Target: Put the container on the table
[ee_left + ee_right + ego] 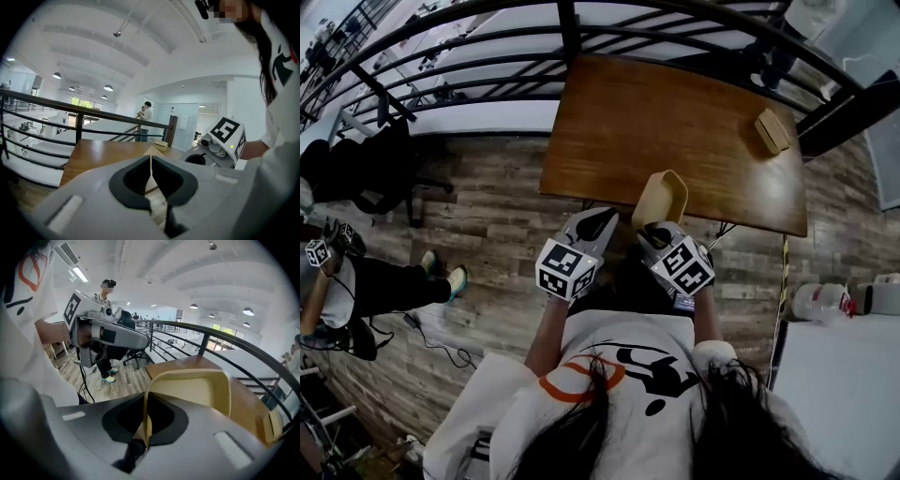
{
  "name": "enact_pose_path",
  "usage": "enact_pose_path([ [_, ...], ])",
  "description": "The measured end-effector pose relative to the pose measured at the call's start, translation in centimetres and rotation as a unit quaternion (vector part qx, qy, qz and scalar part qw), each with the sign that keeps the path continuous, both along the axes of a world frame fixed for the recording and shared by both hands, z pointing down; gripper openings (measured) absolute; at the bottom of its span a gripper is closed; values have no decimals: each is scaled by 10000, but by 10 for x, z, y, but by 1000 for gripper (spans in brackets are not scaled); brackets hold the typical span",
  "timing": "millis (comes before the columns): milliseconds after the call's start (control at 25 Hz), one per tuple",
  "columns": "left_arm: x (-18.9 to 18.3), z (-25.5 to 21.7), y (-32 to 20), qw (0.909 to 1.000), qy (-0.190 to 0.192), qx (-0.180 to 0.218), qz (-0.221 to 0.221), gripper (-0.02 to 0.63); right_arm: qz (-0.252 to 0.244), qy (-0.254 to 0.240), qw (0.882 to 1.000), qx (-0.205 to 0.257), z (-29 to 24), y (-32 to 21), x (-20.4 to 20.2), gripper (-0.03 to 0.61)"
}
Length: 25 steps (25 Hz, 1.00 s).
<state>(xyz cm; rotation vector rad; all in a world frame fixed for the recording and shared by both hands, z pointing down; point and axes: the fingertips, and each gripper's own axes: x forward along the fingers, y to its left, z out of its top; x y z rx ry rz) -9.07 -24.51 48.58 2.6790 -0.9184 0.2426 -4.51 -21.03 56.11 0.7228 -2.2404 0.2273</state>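
The right gripper has its jaws clamped on one thin wall of the pale yellow, shallow rectangular plastic container. In the right gripper view the wall stands pinched in the seam between the two dark pads, and the open tray rises beyond them. From the head view the container hangs tilted at the near edge of the brown wooden table, its open side facing up and toward the person. Whether any corner touches the wood cannot be told, but it looks lifted, not resting.

The left gripper sits just beside the right one with its jaws pressed together on nothing (its own view shows only a thin closed seam).

So the pick-up looks done and the placing not yet: the container needs to go forward over the tabletop, be levelled, lowered and released. There is plenty of bare wood ahead. The only other thing on the table is a small tan block near the far right corner, well apart from the likely landing spot.
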Motion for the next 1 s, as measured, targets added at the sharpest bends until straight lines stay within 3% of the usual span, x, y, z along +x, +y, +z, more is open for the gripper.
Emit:
enact_pose_path([
  [360, 22, -5, -74, 9987, -71, 12, -496, 0, -407, -37, 9991, -58, 1, -78, 30, 29],
  [760, 77, -7, -127, 9955, -302, -150, -880, 0, -667, 62, 9972, -332, 21, -154, 109, 29],
  [1000, 45, 2, -159, 9932, -373, -146, -1094, 0, -831, 391, 9943, -541, 61, -209, 101, 29],
])
